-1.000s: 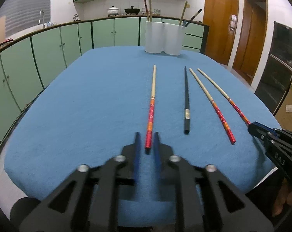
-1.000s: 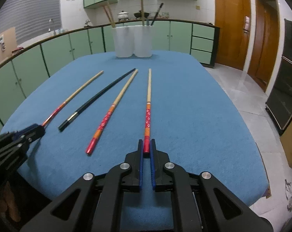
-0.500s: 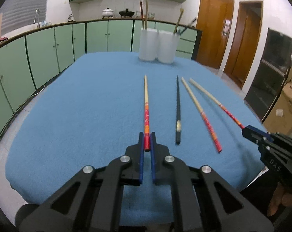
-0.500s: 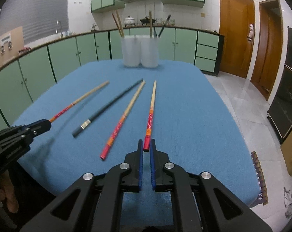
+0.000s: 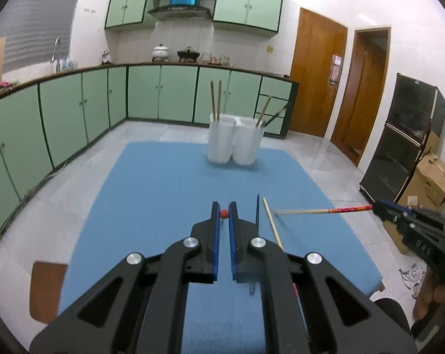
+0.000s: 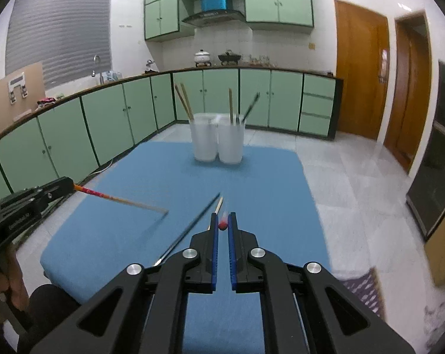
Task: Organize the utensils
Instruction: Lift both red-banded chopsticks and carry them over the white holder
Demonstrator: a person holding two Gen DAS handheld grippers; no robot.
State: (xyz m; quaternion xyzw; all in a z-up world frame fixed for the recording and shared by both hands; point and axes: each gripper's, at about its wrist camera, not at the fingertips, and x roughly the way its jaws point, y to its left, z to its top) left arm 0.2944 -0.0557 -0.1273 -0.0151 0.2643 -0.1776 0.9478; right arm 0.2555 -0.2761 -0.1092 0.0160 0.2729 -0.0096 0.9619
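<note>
While little lettering is showing anywhere, the side of the right gripper point(image 5: 376, 206) is carrying pale characters that seem to read "DAS", and the print along the left gripper point(image 6: 70, 183) is too small to make out. Each tool is pinching the red end of one red-and-tan chopstick: the left gripper point(image 5: 224, 210) is clamping on the red tip point(image 5: 224, 213) at the centre of its own view, and the right gripper point(image 6: 222, 221) is clamping on another red tip point(image 6: 222, 224) likewise. Seen from the other side, the left-held chopstick point(image 6: 119, 199) is sticking out toward 3 o'clock from the 9 o'clock edge, clear of the blue tablecloth point(image 6: 252, 183), and the right-held chopstick point(image 5: 322, 211) is reaching in from 3 o'clock toward 9 o'clock. A second ago both of these were lying flat on the cloth, the left jaws standing open around their stick; those jaws have since been closing onto it, and both sticks are now hanging in the air with the table looking farther below. A black chopstick point(image 6: 190, 224) and a tan chopstick point(image 5: 271, 221) are still lying on the cloth just beside the left tool's 1 o'clock. Two white holders point(image 5: 234, 141) are standing at 12 o'clock on the far end of the cloth, each with chopsticks upright inside.
</note>
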